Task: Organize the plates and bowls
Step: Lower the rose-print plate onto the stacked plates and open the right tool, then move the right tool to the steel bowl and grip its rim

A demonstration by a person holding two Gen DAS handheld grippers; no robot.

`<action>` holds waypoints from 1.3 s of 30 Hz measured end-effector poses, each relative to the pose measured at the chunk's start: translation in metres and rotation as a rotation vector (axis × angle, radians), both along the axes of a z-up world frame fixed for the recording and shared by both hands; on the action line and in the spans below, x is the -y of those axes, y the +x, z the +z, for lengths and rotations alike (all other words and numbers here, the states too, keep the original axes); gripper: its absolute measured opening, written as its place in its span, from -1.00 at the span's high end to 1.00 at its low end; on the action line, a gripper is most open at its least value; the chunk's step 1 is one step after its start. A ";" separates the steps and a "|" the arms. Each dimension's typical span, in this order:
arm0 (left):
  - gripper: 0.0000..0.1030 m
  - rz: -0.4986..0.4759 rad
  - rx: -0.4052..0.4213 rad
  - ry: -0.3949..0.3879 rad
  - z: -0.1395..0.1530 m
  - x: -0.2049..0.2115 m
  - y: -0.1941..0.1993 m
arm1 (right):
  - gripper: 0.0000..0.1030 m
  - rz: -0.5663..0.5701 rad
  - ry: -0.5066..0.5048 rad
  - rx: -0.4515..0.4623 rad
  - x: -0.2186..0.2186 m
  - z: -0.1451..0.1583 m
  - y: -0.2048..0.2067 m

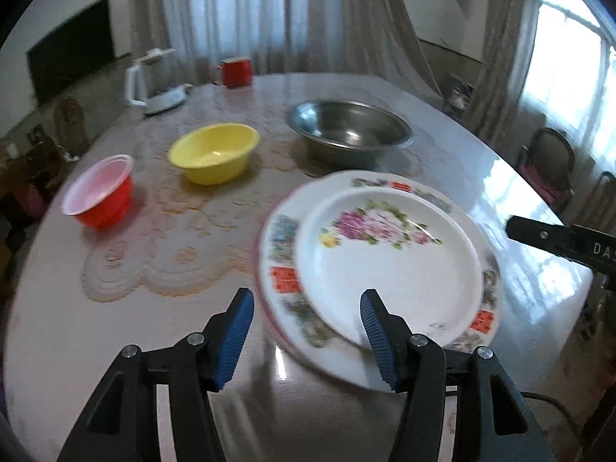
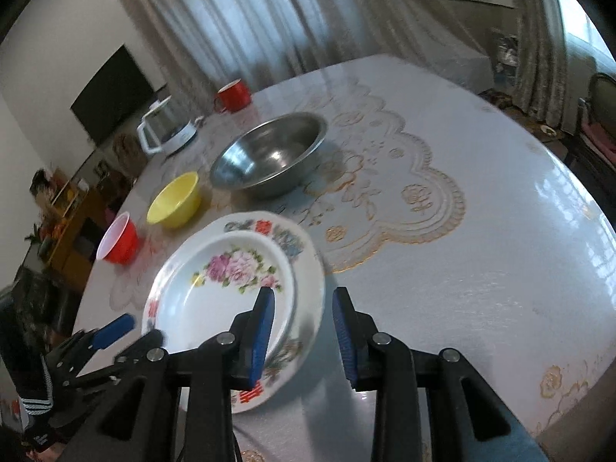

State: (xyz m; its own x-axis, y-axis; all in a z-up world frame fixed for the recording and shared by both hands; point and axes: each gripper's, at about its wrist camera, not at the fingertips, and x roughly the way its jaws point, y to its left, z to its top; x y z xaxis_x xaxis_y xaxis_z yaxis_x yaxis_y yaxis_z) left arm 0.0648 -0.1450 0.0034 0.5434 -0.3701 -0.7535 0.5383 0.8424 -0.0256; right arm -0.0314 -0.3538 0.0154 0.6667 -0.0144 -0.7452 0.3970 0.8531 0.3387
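Observation:
A small white flowered plate (image 1: 389, 265) (image 2: 223, 292) lies stacked on a larger patterned plate (image 1: 285, 285) (image 2: 308, 300) on the table. My left gripper (image 1: 306, 333) is open and empty at the stack's near-left edge. My right gripper (image 2: 304, 331) is open and empty, with its jaws on either side of the stack's right rim. A red bowl (image 1: 102, 196) (image 2: 119, 242), a yellow bowl (image 1: 215, 156) (image 2: 175, 202) and a steel bowl (image 1: 348, 131) (image 2: 269, 154) stand in a row behind the plates.
A white kettle (image 1: 154, 82) (image 2: 165, 131) and a red mug (image 1: 235, 71) (image 2: 233, 96) stand at the table's far side. A lace mat (image 1: 173, 231) (image 2: 385, 192) covers the table's middle. Chairs (image 1: 546, 161) stand to the right.

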 end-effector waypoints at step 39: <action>-0.07 0.086 -0.013 -0.015 -0.017 -0.030 0.016 | 0.75 0.041 0.052 0.007 -0.020 -0.035 0.002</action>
